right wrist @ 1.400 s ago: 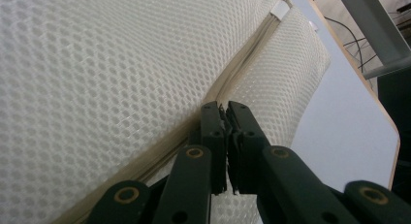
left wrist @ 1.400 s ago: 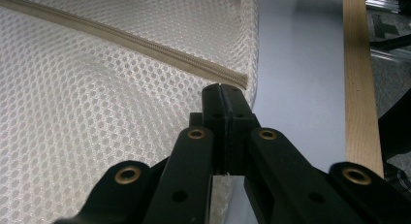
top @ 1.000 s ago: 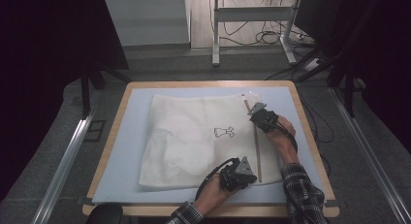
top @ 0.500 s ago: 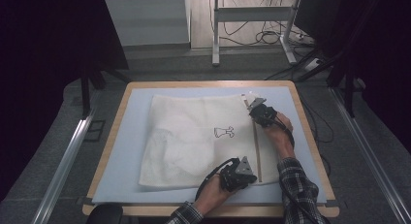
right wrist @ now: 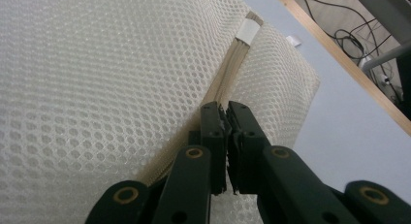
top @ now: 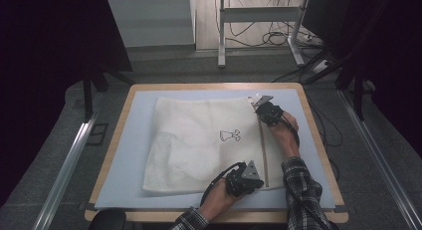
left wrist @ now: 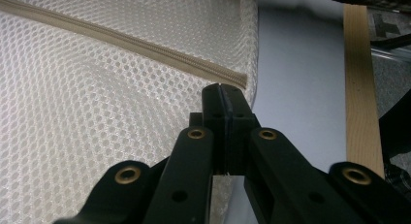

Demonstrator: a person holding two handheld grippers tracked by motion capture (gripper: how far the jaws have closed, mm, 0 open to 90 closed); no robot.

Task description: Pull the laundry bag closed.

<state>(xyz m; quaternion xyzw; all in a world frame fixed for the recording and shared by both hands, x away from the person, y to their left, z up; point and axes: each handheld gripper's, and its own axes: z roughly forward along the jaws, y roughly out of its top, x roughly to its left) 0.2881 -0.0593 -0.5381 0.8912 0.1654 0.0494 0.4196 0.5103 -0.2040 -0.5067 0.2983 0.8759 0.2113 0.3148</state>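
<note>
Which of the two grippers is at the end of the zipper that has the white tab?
The right gripper, at the far end of the mesh bag; its zipper ends at the white tab.

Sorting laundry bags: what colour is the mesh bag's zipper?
Beige zipper on the white mesh bag; left gripper view.

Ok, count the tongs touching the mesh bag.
2. The left tongs sit at the mesh bag's near end of the zip; the right tongs at its far end.

The mesh bag lies on the mat, which covers the table. The bag's zipper runs along its right edge, near the table's right side.
</note>
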